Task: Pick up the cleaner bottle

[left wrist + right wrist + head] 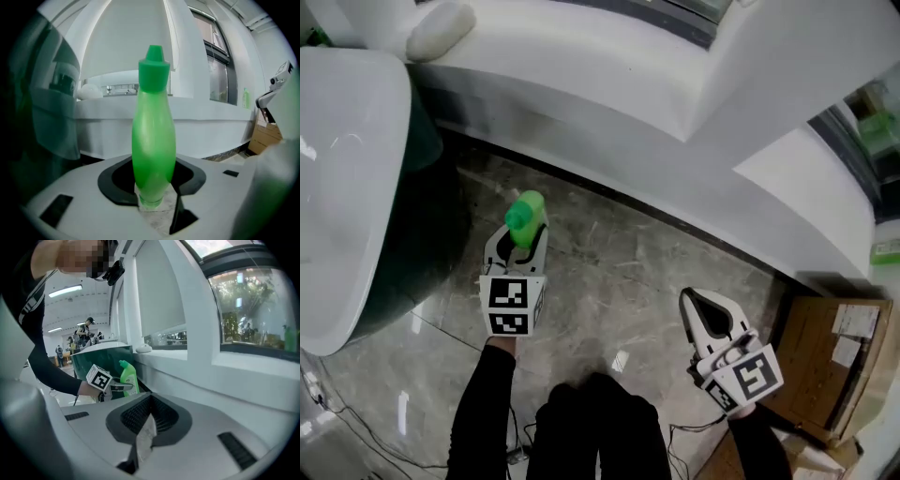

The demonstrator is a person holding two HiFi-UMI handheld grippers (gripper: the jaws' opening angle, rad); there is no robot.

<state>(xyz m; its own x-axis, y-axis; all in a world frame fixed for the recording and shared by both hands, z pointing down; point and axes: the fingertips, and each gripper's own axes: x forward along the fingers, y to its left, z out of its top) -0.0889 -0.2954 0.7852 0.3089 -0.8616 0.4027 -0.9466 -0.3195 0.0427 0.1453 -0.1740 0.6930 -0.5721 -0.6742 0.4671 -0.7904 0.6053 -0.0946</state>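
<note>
No legible text, brand or number: print on the white stickers (853,322) of the cardboard box (806,367) too small to read, cleaner bottle (153,136) shows plain green, marker cubes (510,306) carry only black-and-white square patterns.

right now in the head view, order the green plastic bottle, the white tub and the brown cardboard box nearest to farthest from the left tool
1. green plastic cleaner bottle: held by the left tool, between its jaws.
2. white tub with dark green outside: close on its left.
3. brown cardboard box: far right, beyond the right tool.
</note>
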